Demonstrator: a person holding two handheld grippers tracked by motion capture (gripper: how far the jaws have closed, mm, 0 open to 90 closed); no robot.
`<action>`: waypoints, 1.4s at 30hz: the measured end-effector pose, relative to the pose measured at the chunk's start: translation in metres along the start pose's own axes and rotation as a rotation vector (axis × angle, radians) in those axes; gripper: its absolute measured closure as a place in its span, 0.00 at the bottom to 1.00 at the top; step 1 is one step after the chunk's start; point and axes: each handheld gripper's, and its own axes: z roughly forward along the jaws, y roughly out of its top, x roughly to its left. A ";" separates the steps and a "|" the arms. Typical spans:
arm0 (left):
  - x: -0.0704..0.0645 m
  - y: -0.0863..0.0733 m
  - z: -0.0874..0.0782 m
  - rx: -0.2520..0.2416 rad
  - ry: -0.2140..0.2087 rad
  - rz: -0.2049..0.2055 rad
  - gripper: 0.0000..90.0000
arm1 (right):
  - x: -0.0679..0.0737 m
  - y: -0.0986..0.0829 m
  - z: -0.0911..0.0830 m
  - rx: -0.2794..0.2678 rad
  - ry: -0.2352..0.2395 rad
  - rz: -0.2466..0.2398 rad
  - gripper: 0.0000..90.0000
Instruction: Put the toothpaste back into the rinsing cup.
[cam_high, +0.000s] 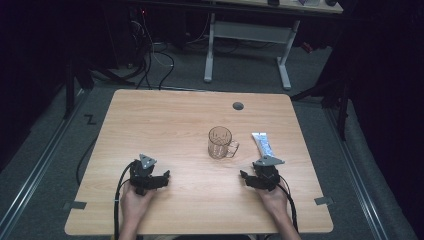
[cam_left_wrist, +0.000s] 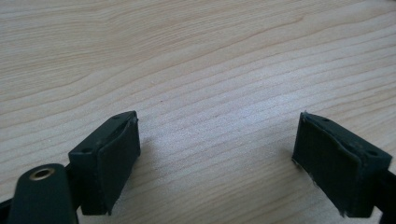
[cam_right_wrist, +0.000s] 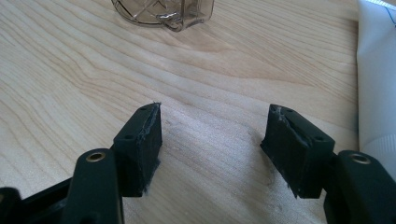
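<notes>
- Jaws spread apart and empty on both black two-jaw grippers, left and right, one per hand.
- One clear glass mug stands mid-table on the light wooden table.
- One white tube lies just beside the mug.

The high view looks forward and down from above the person's side, taking in the whole wooden table and the dark floor beyond it. The left gripper view sits low and close over bare wood, facing along its own parted jaws. The right gripper view is equally low and close, facing far and leftward; it shares with the high view the glass mug and the white tube at its right edge.
</notes>
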 end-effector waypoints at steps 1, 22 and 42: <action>0.000 0.000 0.000 0.000 0.000 0.000 0.16 | 0.000 0.000 0.000 0.000 0.000 0.000 0.41; 0.000 0.000 0.000 0.000 0.000 -0.001 0.16 | 0.003 0.000 0.000 0.000 -0.012 0.020 0.43; 0.000 0.000 0.000 0.002 -0.001 0.000 0.17 | 0.007 0.000 -0.005 0.022 0.036 0.017 0.46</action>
